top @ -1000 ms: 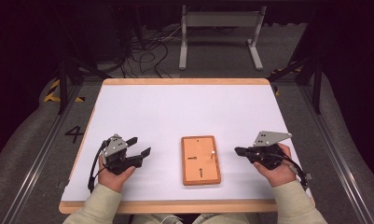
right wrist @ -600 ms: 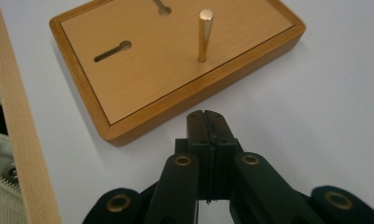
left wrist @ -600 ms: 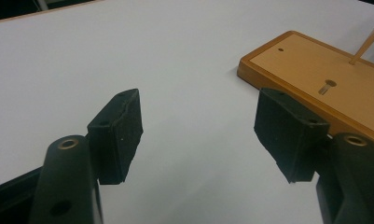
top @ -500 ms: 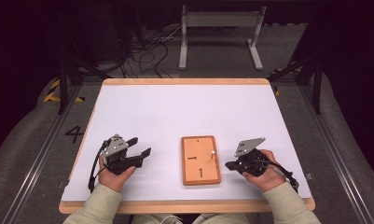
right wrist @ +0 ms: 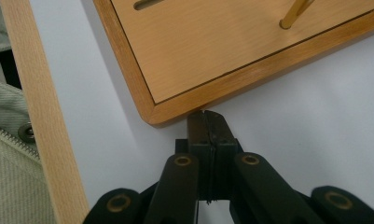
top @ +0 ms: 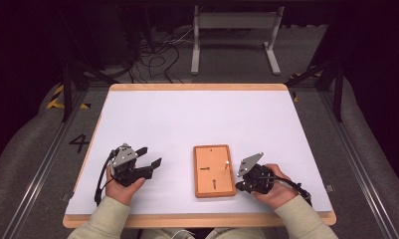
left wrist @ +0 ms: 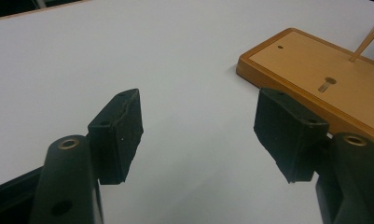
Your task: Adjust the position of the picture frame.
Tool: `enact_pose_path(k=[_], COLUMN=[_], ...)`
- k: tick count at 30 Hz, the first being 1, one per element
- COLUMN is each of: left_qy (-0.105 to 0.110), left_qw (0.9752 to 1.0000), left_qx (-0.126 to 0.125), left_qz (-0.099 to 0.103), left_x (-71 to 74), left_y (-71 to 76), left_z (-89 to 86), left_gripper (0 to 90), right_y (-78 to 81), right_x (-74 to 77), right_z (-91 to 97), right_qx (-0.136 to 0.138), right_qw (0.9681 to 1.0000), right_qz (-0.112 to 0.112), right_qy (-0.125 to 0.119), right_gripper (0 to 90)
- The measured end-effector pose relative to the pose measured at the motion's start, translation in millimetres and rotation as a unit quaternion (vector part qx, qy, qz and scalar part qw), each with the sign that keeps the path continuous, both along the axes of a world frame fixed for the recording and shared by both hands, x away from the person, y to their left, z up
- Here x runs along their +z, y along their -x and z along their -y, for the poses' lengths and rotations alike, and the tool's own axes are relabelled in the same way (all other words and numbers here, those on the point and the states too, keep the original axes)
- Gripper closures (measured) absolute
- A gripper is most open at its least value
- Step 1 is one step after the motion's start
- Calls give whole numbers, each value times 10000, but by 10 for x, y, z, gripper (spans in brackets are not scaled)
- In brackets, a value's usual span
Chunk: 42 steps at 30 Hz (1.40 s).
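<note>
Watching from my station, I saw that the right hand-held gripper (top: 238,185) had come in from the right side of the surface (top: 187,119) and dropped lower, so that it now sat at the near right corner of the wooden board (top: 214,170). A second earlier it had been well off to the right of that board; now, in the right gripper view, its tip (right wrist: 208,122) was just at the board's (right wrist: 231,51) corner edge, touching it or very nearly so, I could not tell which. Its jaws were pressed together with nothing between them. The board itself had not shifted: it lay flat on the near half of the white surface, a little right of the middle, with a thin peg (top: 227,164) standing tilted near its right edge and slots cut into its face. The left hand-held gripper (top: 149,160) had kept its place to the left of the board, well apart from it, with its jaws spread and nothing in them; its own view showed the board (left wrist: 324,70) off to one side and the peg (left wrist: 365,43) leaning above it. I judged that the closed right tip was set to nudge or steady the board at that corner, not to pick anything up, since a pinch would first need the jaws opened.
</note>
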<state>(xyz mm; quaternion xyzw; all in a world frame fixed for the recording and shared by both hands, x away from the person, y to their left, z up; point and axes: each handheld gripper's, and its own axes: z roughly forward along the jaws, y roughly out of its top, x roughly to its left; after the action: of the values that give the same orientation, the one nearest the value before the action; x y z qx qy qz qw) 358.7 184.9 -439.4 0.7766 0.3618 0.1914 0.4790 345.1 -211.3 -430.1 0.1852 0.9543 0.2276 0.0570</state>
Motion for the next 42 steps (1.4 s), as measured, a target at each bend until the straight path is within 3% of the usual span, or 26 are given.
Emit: enact_pose_path(k=[4, 13, 21, 26, 29, 34, 36, 39, 42], left_qy=[1, -7, 1, 4, 7, 8, -13, -8, -11], left_qw=[10000, 10000, 10000, 10000, 10000, 10000, 10000, 9999, 9998], left_qx=[3, 4, 7, 16, 17, 37, 55, 126, 175], left_qz=[18, 17, -18, -26, -25, -33, -42, -33, -33], left_x=[-3, -3, -10, -14, -16, -26, -25, -27, -25], left_y=[-5, -5, -7, -7, -11, 0, 12, 50, 76], left_z=[8, 8, 0, 1, -19, -31, -46, -79, -117], left_gripper=[328, 328, 329, 331, 330, 331, 330, 330, 330], right_y=[4, -41, -146, -258, -296, -307, -345, -516, -708], right_x=[3, -24, -36, -57, -48, 79, 236, 528, 648], right_z=[-37, -387, -688, -891, -975, -961, -926, -891, -872], right_qx=[67, 443, 588, 537, 588, 732, 793, 584, 367], right_qw=[10000, 9987, 9980, 9983, 9981, 9968, 9958, 9956, 9959], right_qz=[-50, -150, -95, -65, -42, -150, -89, 169, 309], right_qy=[-51, -184, -203, -238, -154, -277, -451, -706, -771], right_gripper=[900, 900, 900, 900, 900, 900, 900, 900, 900])
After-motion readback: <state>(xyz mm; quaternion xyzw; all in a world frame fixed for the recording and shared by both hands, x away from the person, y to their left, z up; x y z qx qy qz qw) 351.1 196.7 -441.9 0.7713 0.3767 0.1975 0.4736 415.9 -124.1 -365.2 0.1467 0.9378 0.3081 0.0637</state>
